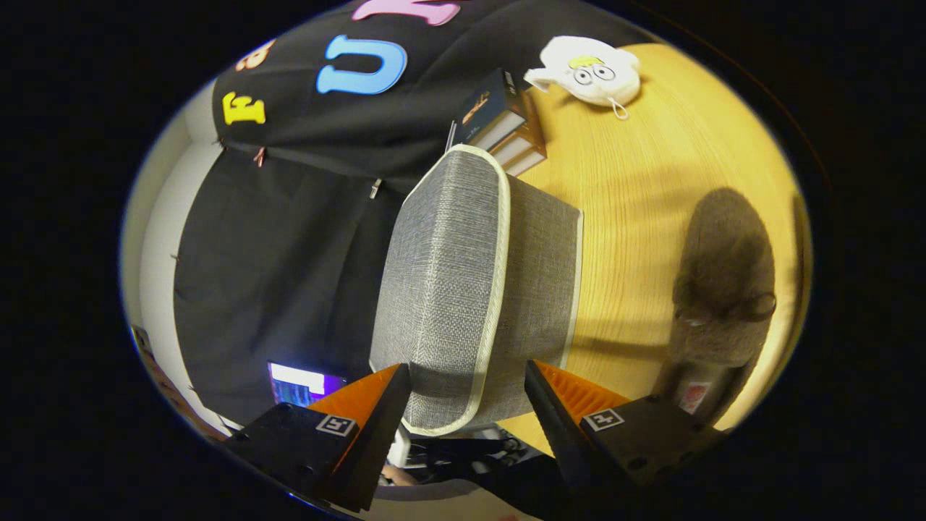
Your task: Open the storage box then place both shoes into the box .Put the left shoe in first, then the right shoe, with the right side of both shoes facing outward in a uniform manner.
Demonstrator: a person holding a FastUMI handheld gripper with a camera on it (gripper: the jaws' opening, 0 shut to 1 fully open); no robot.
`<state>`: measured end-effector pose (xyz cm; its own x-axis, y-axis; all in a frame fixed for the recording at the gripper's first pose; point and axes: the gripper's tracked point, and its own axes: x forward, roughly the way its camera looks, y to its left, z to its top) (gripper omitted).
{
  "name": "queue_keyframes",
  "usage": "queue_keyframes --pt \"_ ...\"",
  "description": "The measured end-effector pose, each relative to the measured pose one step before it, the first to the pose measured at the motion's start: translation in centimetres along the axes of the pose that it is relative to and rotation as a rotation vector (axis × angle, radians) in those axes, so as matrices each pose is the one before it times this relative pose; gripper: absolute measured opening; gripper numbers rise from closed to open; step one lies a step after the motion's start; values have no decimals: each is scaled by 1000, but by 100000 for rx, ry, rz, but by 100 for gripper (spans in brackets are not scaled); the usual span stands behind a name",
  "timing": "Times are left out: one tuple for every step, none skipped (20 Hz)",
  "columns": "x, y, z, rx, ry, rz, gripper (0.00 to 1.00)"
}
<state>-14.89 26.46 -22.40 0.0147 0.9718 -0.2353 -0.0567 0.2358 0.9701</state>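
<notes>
On the far left, one glowing screen [304, 383] is being seen low down, beside the left finger. One gripper [466, 398] is being held at the near corner of one grey storage box [470, 289]. Its two orange fingers [365, 394] are being kept spread wide, one on each side of that corner. The box's corner is sitting between them. No squeeze on the box is being seen, so the gripper is being held released, with nothing being gripped.

The grey box is made of woven cloth with a pale trim along its edges. It is being seen closed, with its lid down. It is resting on one yellow wooden table [651, 202].

Beyond the box, books [499, 119] are being kept in one small stack, just behind the box's far end. Three can be counted: one dark blue and two brown under it.

Next to the books, one white soft toy [589, 72] with two round eyes is lying on the table.

Further right, one fuzzy grey-brown shoe [723, 289] is being seen on the table, well apart from the box. Whether a second shoe is lying by it cannot be told.
</notes>
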Motion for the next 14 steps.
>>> queue_keyframes --pt "83 19 -102 3099 88 1926 98" --pt "151 103 -162 2420 86 1934 98" --pt "234 260 -186 2659 259 2074 98" --pt "13 446 -117 2870 726 2932 97" --pt "590 387 -126 2741 516 2490 96" --pt "194 459 -263 2602 887 2542 95" --pt "562 353 -137 2003 615 1926 95" --pt "20 -183 363 1161 -573 -306 95" --pt "674 125 -177 1695 342 993 68" --pt "49 -57 7 348 571 -269 68" --pt "-136 179 -266 551 448 637 68" --pt "-171 108 -52 -238 949 275 63" --pt "-367 -3 -310 -1406 292 339 58" --pt "-261 64 255 -682 -1436 -243 46"
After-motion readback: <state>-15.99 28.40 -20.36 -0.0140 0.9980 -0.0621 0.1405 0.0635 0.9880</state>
